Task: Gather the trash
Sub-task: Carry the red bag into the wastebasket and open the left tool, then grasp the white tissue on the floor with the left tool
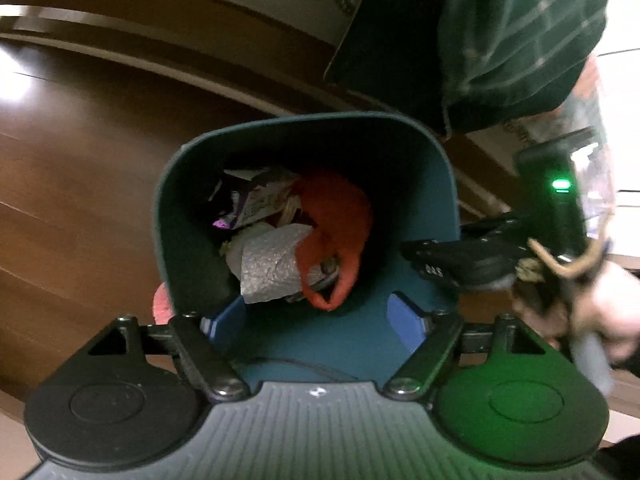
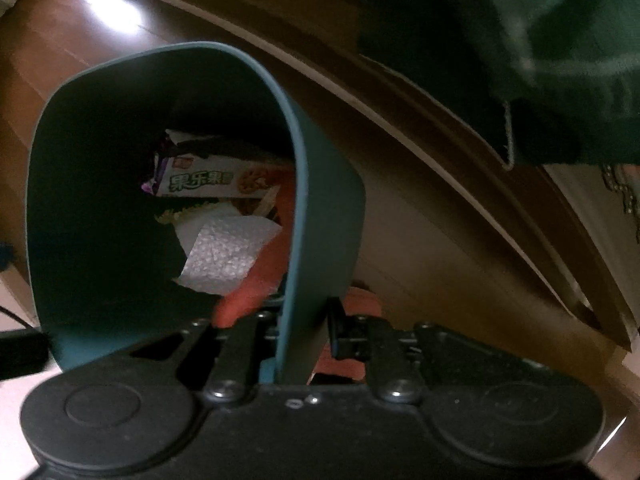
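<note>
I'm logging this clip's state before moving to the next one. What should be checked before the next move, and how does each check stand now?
1. Right gripper clamped on the bin: ok, one finger on each side of the wall.
2. Left gripper empty: ok, jaws wide with nothing between the pads.
3. Left gripper over the bin mouth: ok, it looks straight in.
4. Trash inside the bin: ok, the orange piece, white sheet and wrapper all lie inside.
5. Bin's base supported: cannot tell, the base is hidden.
6. Trash left outside: cannot tell, a pink thing beside the bin is unclear.
</note>
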Demonstrator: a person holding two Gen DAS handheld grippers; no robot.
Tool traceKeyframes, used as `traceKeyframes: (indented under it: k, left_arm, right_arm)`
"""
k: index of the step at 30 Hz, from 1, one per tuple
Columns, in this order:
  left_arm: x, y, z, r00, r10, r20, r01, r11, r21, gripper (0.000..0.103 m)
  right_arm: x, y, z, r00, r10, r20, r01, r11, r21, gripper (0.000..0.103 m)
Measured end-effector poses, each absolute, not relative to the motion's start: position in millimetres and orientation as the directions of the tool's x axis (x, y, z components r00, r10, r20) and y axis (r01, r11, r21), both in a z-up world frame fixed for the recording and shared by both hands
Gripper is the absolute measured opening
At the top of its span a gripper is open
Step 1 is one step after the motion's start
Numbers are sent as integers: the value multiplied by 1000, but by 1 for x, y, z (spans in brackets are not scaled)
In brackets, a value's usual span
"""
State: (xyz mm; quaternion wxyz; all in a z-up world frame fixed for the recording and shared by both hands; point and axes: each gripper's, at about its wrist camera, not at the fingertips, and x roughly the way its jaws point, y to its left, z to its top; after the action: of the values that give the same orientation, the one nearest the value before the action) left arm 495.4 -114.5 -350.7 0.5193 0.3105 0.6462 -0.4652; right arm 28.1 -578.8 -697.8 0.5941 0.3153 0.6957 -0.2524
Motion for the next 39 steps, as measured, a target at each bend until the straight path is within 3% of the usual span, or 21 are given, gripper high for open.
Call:
traceKeyframes:
  k: [6, 11, 18, 30, 38, 39]
  left_arm:
    - [524, -106, -344, -220, -130, -967, 873, 417, -255, 81]
    - [545, -114, -380, -59, -128, -990, 901, 419, -108, 81]
    - [562, -144, -485, 18, -108, -994, 922, 387, -25, 81]
    - [588, -206, -685, -19, -91, -996, 853, 519, -64, 81]
    - [580, -224, -765, 10, 1, -1000, 853, 523, 10, 80]
    - [580, -223, -771, 7, 6, -1000, 845, 535, 10, 76]
  right_arm:
    - [7, -602, -729, -132, 130, -983, 776, 630, -21, 14]
    - [-8, -619, -754, -152, 129, -980, 813, 580, -50, 14]
    - [-47, -644, -792, -146, 117, -982, 849, 525, -63, 13]
    - [-96, -660, -826, -183, 148, -972, 894, 437, -102, 14]
    - [-77, -658, -824, -175, 165, -971, 904, 418, -92, 14]
    - [-81, -661, -826, -171, 166, -971, 904, 419, -87, 14]
